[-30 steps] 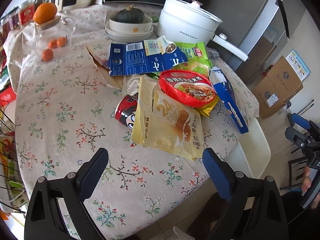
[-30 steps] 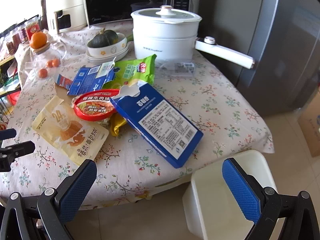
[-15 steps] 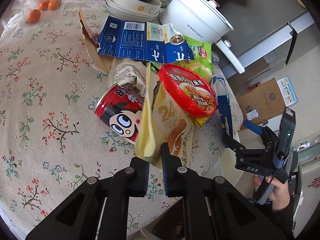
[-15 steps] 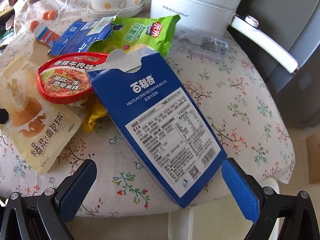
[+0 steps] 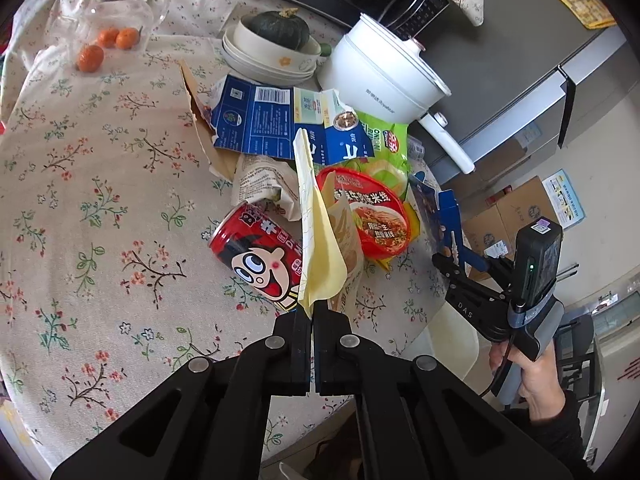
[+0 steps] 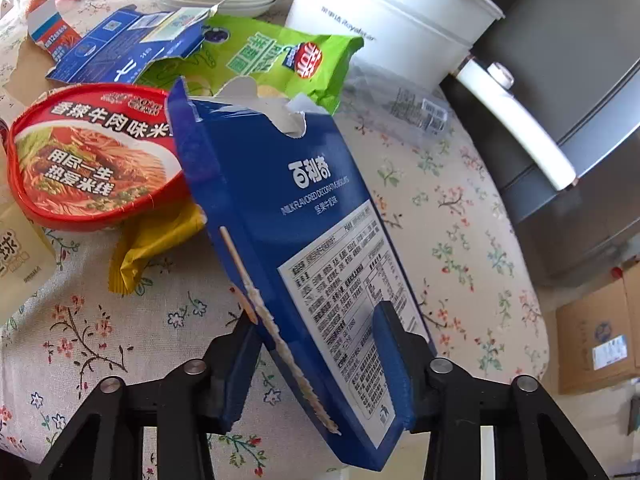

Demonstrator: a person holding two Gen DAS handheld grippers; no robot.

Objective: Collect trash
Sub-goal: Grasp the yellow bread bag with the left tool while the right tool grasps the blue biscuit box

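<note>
blue box runs lengthwise from the table's edge, right gripper's jaws closing across it, pads seemingly touching; left gripper pinches the yellow pouch upright.

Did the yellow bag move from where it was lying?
Yes. The yellow bag lay flat beside the red can; now the left gripper pinches its edge, lifted upright.

Your round table, under a floral cloth, carries a red can on its side, a torn blue carton flattened near the stacked white dishes, a white electric pot, a glass jar, small oranges and a yellow wrapper.
</note>
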